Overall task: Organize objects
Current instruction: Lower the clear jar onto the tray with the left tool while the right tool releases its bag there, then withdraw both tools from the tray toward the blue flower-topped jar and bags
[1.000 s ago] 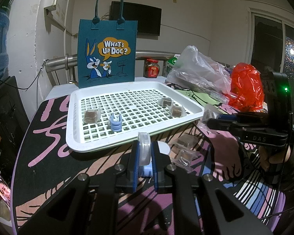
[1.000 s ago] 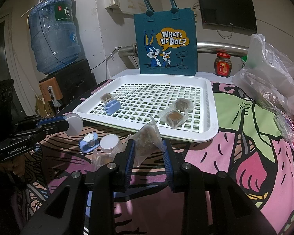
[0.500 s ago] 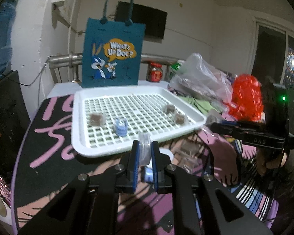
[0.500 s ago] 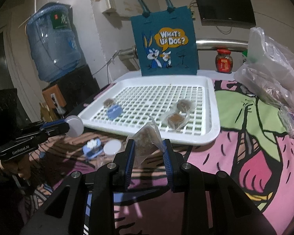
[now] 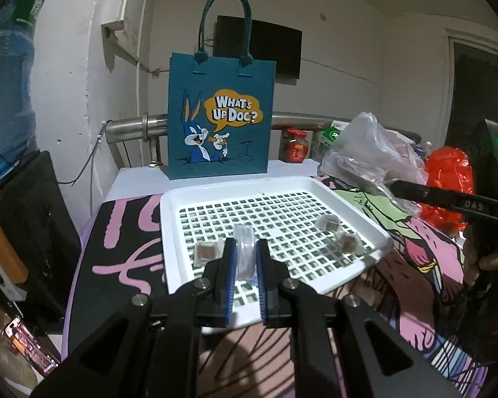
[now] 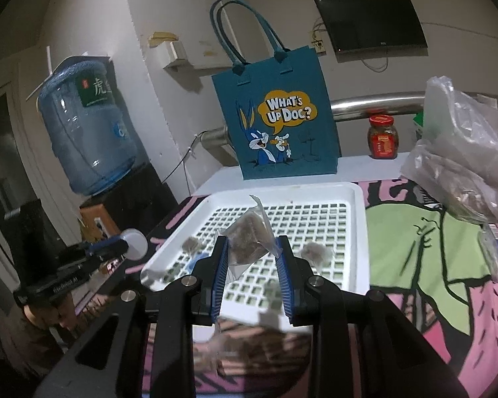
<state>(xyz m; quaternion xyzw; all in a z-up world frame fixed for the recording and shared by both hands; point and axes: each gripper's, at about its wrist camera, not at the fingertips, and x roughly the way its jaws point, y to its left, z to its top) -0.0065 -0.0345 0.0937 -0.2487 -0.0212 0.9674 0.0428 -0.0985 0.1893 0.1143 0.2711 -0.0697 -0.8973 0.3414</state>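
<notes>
My left gripper (image 5: 245,258) is shut on a small clear round lidded container (image 5: 244,248), held on edge above the near rim of the white slotted tray (image 5: 169,232). In the tray lie wrapped brown snacks, one at the left (image 5: 205,252) and two at the right (image 5: 328,223). My right gripper (image 6: 253,258) is shut on a clear packet with a brown snack (image 6: 249,242), raised over the tray (image 6: 358,232). Seen from the right wrist, the left gripper (image 6: 129,248) hangs at the tray's left with the round container in it. A small blue object is mostly hidden behind my fingers.
A teal cartoon tote bag (image 5: 220,122) stands behind the tray. A clear plastic bag (image 5: 368,159), a red bag (image 5: 448,182) and a red-lidded jar (image 6: 383,137) sit at the right. A water jug (image 6: 86,132) stands left of the table.
Both grippers rose off the table with their objects and moved forward over the tray's near edge. The loose items on the tablecloth dropped out of sight below.
</notes>
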